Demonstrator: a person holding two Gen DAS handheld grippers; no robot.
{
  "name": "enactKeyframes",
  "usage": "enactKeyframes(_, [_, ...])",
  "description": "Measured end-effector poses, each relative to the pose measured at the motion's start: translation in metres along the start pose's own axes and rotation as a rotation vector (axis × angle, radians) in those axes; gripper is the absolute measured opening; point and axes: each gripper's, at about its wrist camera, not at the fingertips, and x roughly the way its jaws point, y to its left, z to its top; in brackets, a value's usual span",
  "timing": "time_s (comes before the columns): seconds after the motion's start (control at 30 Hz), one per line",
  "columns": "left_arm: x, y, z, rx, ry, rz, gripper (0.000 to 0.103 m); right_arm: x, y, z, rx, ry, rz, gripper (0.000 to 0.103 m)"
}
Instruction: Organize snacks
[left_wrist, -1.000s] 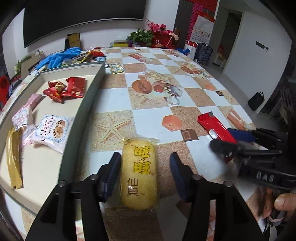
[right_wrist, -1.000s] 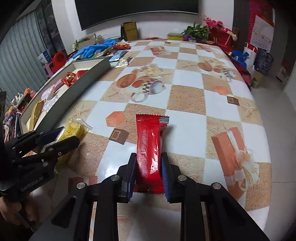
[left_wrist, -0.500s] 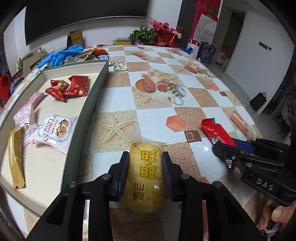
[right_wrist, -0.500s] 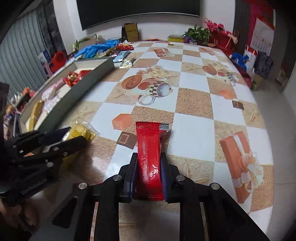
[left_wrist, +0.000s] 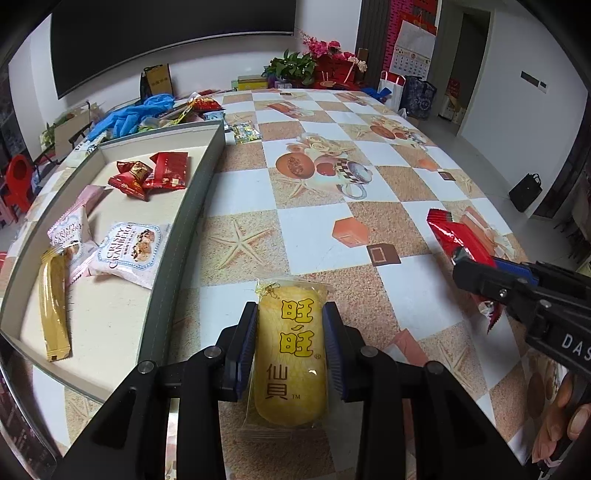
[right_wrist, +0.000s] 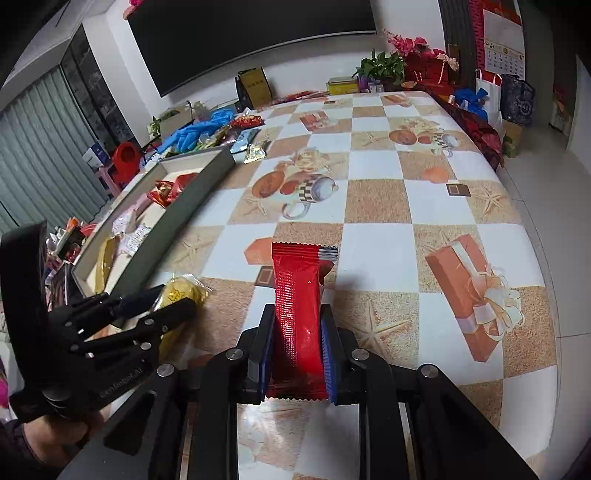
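Right at the near edge of the surface (left_wrist: 417, 295), the left tongs (left_wrist: 290, 345) are clamped across the middle of the yellow rice-cracker pack (left_wrist: 290, 354), pads pressing both long sides. That one looks light and puffy, likely brittle inside, so a gentle squeeze across the width seems right. Beside them, the right tongs (right_wrist: 297, 349) are closed on the red wafer bar (right_wrist: 298, 321), gripping its lower half while the far end sticks out forward clear of the surface. It's a slim, light, crinkly foil wrapper, probably slippery, so a hold near the middle would steady it. Both tools angle steeply downward, side by side, each with a hand partly visible behind. Farther along the left edge sits the open grey tray (left_wrist: 192, 206), already holding cranberry crisps (left_wrist: 129, 251), a gold stick (left_wrist: 53, 302) and red sweets (left_wrist: 155, 175). It looks like the destination.
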Motion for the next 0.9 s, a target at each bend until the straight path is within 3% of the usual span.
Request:
enactKeyframes(0.5, [0.001, -0.001, -0.01, -0.013, 0.012, 0.006, 0.038, -0.001, 0.008, -0.011, -0.021, 0.016, -0.033, 0.024])
enactKeyframes(0.9, [0.007, -0.003, -0.009, -0.009, -0.03, 0.006, 0.038, 0.023, 0.01, -0.015, -0.077, 0.033, -0.15, 0.024])
